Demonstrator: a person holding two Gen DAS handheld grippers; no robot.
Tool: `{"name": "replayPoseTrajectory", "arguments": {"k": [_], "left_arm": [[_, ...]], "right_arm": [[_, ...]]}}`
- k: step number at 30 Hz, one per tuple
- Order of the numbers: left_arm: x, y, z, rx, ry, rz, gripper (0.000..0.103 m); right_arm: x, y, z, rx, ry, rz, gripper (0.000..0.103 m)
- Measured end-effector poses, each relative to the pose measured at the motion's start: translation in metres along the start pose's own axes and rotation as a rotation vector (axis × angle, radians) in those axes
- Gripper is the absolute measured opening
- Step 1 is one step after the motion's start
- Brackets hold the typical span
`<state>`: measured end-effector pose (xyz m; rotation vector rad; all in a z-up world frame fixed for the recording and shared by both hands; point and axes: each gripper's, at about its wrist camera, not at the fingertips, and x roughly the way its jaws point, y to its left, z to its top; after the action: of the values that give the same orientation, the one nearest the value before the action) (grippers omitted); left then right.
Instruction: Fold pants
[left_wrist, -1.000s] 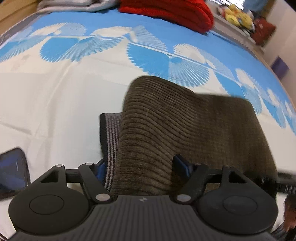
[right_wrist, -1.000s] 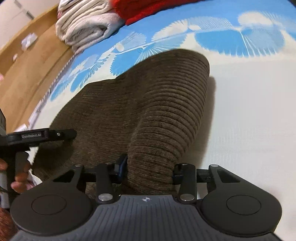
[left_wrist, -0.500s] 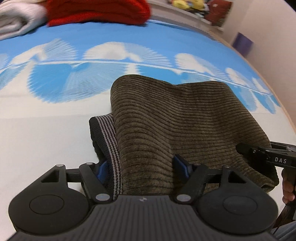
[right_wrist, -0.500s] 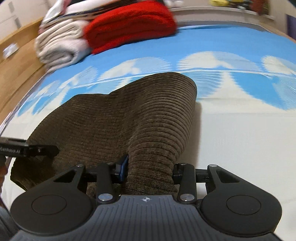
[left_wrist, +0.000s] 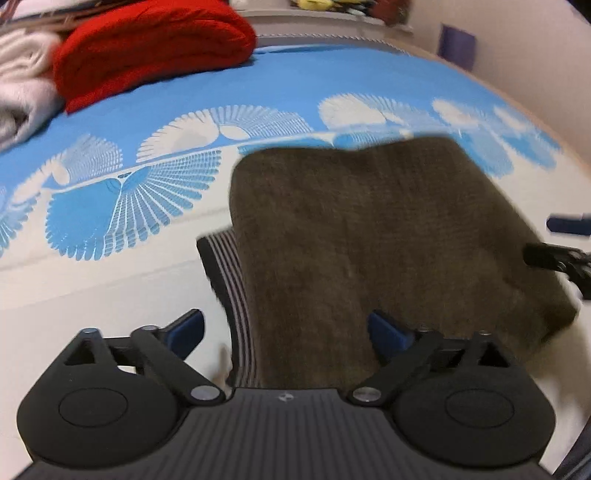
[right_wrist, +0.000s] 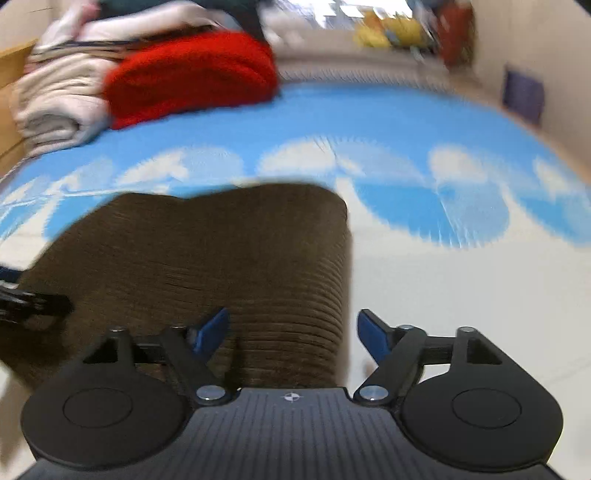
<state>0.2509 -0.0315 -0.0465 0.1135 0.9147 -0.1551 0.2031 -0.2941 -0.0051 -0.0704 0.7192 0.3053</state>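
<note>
Half a second earlier both pairs of tongs were clamped on the near edge of the brown corduroy pants (left_wrist: 369, 236); now the left tongs (left_wrist: 286, 332) and the right tongs (right_wrist: 293, 334) are seen spread apart, with the cloth released and lying between their blue pads. The pants are found folded into one compact block on the bed (left_wrist: 92, 266), near its front, and a black striped waistband (left_wrist: 229, 280) is exposed along the block's left edge. In the right wrist view the right edge of the block (right_wrist: 345, 280) is seen running straight, with bare white sheet (right_wrist: 461, 295) left open beside it; bare sheet is likewise seen to the left of the waistband. One red folded blanket (left_wrist: 155, 48) and one pale folded blanket (right_wrist: 59, 99) are stacked at the far end of the bed, well apart from the pants. Both views are blurred.
</note>
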Motion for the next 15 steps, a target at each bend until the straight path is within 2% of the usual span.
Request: {"name": "replayPoseTrajectory", "arguments": {"k": [2,3,5,8,10,14,15], "left_arm": [[-0.002,-0.004,-0.013,0.007,-0.019,0.022,0.101],[-0.002,-0.004,-0.018,0.004,-0.015,0.021,0.103],[-0.002,-0.001,-0.026,-0.036,-0.014,0.012,0.103],[-0.008,0.002,-0.031,-0.068,-0.010,0.006,0.103],[-0.012,0.000,-0.034,-0.044,-0.039,0.020,0.103],[-0.014,-0.004,-0.035,-0.055,-0.056,0.044,0.103],[-0.018,-0.005,-0.032,-0.058,-0.052,0.038,0.103]], "right_arm": [[-0.001,0.019,-0.015,-0.128,0.058,0.064,0.084],[0.004,0.031,-0.027,-0.203,0.085,0.057,0.085],[0.009,0.045,-0.048,-0.305,0.046,0.007,0.086],[-0.004,0.030,-0.042,-0.230,0.067,0.053,0.085],[-0.014,0.019,-0.041,-0.182,0.080,0.082,0.085],[0.002,0.029,-0.052,-0.273,0.125,0.075,0.098],[0.003,0.038,-0.058,-0.345,0.136,0.032,0.097]]}}
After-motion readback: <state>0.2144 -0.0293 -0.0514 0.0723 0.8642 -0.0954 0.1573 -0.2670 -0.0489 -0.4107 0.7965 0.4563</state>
